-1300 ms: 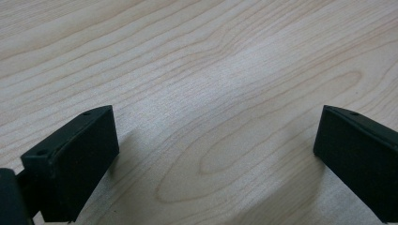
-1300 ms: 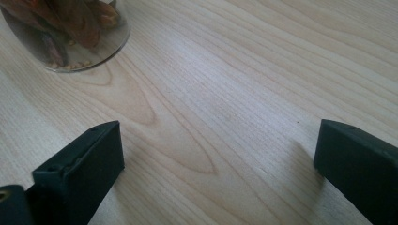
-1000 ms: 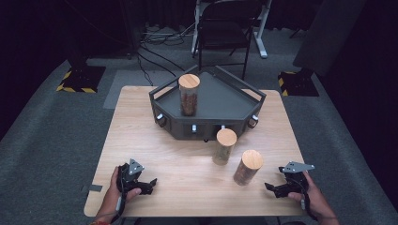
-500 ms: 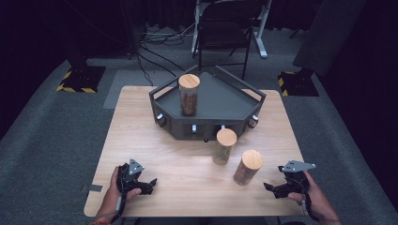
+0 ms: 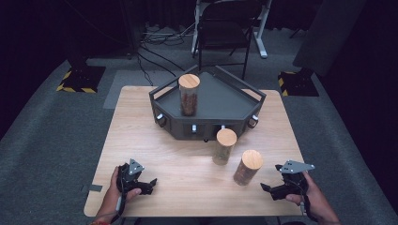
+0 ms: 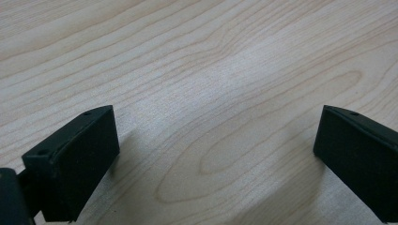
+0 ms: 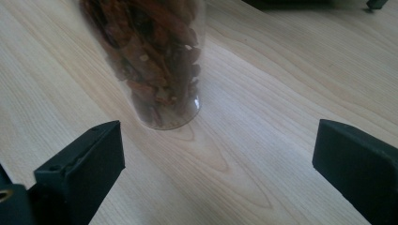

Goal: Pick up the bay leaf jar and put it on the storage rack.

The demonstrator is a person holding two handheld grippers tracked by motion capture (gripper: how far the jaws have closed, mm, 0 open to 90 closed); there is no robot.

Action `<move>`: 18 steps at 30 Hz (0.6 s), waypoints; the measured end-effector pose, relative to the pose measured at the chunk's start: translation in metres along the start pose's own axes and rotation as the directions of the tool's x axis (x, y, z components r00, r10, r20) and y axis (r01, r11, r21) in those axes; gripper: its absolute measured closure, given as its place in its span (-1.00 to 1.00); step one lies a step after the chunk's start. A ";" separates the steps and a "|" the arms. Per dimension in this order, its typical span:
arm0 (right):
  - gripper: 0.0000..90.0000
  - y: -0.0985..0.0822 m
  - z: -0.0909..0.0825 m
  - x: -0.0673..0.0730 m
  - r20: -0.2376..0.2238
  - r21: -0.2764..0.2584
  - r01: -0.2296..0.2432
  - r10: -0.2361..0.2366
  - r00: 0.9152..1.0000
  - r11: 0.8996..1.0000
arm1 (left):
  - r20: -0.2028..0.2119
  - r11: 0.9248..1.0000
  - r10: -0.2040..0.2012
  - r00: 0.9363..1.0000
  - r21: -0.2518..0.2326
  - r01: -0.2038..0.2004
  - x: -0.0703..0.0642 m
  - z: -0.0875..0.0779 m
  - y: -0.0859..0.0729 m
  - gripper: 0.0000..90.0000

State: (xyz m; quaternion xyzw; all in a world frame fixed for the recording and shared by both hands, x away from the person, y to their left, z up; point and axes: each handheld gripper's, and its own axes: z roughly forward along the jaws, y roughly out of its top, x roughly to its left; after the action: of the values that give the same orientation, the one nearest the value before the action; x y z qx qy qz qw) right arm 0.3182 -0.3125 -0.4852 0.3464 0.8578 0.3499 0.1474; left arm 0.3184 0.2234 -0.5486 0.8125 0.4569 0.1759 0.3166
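Note:
Three clear jars with wooden lids hold brown contents. One jar (image 5: 188, 94) stands on the dark angular tray (image 5: 225, 101) at the table's far middle. Another jar (image 5: 224, 146) stands just in front of the tray, and a third jar (image 5: 247, 167) (image 7: 155, 56) stands to its right, nearer me. My right gripper (image 5: 265, 189) (image 7: 216, 164) rests low on the table, open, a short way right of the third jar and pointing at its base. At the front left my left gripper (image 5: 151, 183) (image 6: 216, 159) is open over bare wood.
The light wooden table (image 5: 155, 140) stands on grey carpet. A folding chair (image 5: 224, 35) and cables lie beyond the far edge. Bare tabletop stretches between the two grippers and left of the tray.

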 end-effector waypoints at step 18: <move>-0.94 0.015 -0.002 0.014 -0.025 -0.032 0.035 -0.035 0.999 0.999 | 0.000 1.000 -0.001 1.000 0.001 0.001 0.000 0.000 0.000 -0.99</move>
State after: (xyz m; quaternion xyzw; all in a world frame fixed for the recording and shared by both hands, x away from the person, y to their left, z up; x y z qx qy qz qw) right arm 0.3151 -0.2959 -0.4735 0.3245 0.8599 0.3651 0.1481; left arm 0.3183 0.2234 -0.5486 0.8124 0.4575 0.1752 0.3162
